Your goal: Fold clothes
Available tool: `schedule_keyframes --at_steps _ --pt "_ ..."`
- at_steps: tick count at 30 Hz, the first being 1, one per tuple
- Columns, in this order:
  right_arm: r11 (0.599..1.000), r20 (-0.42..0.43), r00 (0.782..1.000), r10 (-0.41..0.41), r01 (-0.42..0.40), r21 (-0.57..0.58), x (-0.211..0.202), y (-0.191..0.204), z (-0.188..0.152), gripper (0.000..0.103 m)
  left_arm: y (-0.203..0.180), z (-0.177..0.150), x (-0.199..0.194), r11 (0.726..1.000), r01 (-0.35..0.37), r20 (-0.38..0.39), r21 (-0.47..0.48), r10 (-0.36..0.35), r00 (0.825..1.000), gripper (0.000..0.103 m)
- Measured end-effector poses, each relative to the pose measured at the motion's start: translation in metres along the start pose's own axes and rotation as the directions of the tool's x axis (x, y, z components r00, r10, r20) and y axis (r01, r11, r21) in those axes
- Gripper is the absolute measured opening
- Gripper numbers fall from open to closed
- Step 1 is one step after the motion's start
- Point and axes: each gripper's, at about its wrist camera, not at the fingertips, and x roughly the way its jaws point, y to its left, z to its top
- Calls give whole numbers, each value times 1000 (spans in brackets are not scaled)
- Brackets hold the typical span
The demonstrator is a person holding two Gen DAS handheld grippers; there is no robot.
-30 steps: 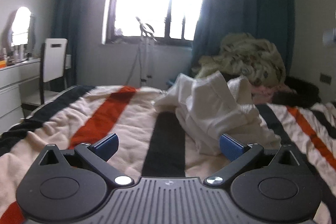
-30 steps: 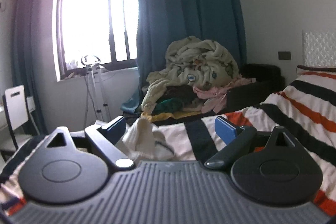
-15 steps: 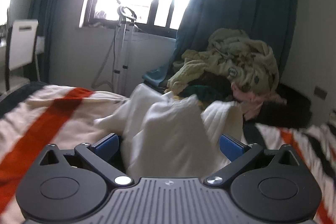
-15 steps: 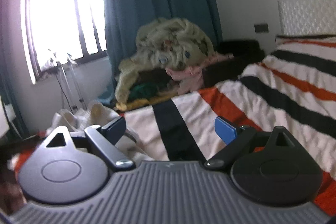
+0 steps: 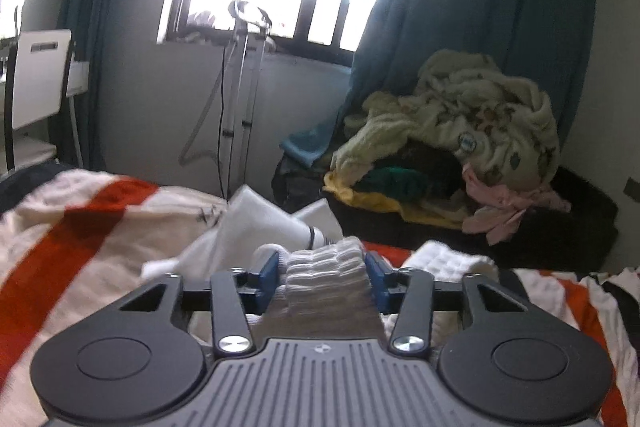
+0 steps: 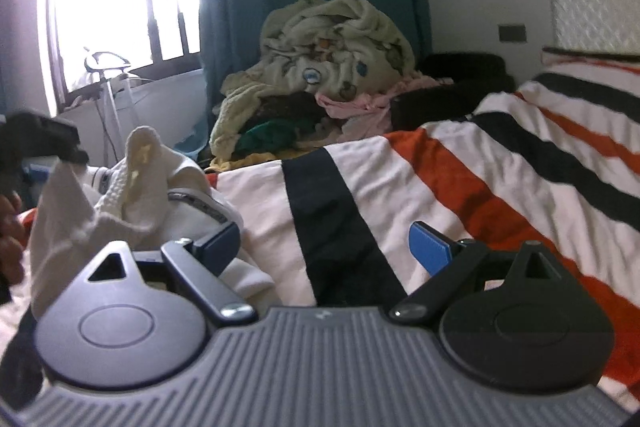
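Observation:
A crumpled white garment (image 5: 264,223) lies on the striped bed cover (image 5: 80,227). My left gripper (image 5: 325,273) is shut on a bunched, ribbed fold of this garment, which fills the gap between the blue pads. In the right wrist view the same white garment (image 6: 136,195) sits at the left, lifted into a peak, with the left gripper's dark body (image 6: 36,139) above it. My right gripper (image 6: 324,247) is open and empty over the bed cover (image 6: 460,187), its left pad close beside the garment's edge.
A heap of other clothes and a pale blanket (image 5: 460,139) is piled on a dark seat beyond the bed; it also shows in the right wrist view (image 6: 320,67). A metal stand (image 5: 240,87) stands under the window. A white chair (image 5: 36,79) is at the far left.
My left gripper moved forward onto the white garment and shut on a fold of it. My right gripper stayed open and swung toward the garment's right side.

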Motion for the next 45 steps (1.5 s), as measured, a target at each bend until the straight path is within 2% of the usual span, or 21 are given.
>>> schedule_keyframes --at_steps 3,4,5,7,10,14,16,19,21,24,27,29,30,31,34,36,37,39,42,45 --pt "1000 63 998 14 -14 8 -12 1 1 93 5 14 -40 999 27 77 26 -29 997 38" --pt "1000 87 996 15 -17 22 -18 0 0 93 7 19 -54 999 32 104 43 -37 994 27" --pt "999 108 994 10 -14 38 -24 -1 -3 93 8 23 -70 998 35 127 58 -42 991 7" --pt "999 119 993 7 -12 44 -36 -2 -5 93 13 29 -102 996 59 156 72 -70 985 8" --pt "998 125 992 31 -38 53 -52 -3 1 93 27 24 -143 990 103 154 93 -116 981 7" --pt "996 130 990 56 -65 67 -75 -2 9 93 57 -10 -196 985 143 148 98 -157 976 6" --pt "993 113 991 75 -84 78 -89 0 10 93 79 -34 -219 984 162 133 71 -170 976 6" --pt "991 72 992 104 -110 81 -114 6 11 93 108 -74 -234 987 161 95 23 -162 982 6" --pt "990 54 991 121 -125 58 -126 13 6 93 125 -95 -232 985 166 25 -55 -165 986 6" --pt "991 8 991 132 -132 21 -131 26 -6 93 137 -116 -224 987 126 -59 -98 -132 989 6" --pt "986 -17 987 157 -158 -53 -127 48 -15 92 142 -119 -216 986 123 -95 -113 -134 987 15" --pt "981 -33 984 173 -175 -82 -122 59 -17 92 142 -118 -212 986 125 -104 -108 -136 985 30" --pt "980 -52 983 176 -180 -87 -118 63 -19 92 142 -118 -210 987 125 -109 -105 -137 985 47" --pt "979 -73 981 178 -185 -90 -114 66 -21 92 142 -118 -208 987 125 -114 -102 -137 984 53" --pt "972 -132 976 176 -193 -135 -96 77 -18 92 145 -122 -195 985 134 -142 -107 -148 979 54" --pt "959 -122 976 181 -203 -198 -87 89 -11 90 146 -124 -185 984 137 -165 -116 -156 974 54" --pt "951 -115 976 185 -207 -230 -83 96 -7 81 146 -125 -183 983 140 -172 -118 -159 972 54" --pt "931 -101 976 192 -214 -295 -74 108 0 78 146 -126 -178 985 131 -175 -116 -150 973 56" --pt "919 -61 975 215 -223 -325 -51 122 13 77 147 -126 -170 989 101 -181 -107 -120 976 60" --pt "909 -40 965 258 -257 -330 -23 130 20 70 150 -127 -158 990 87 -187 -114 -108 976 60"
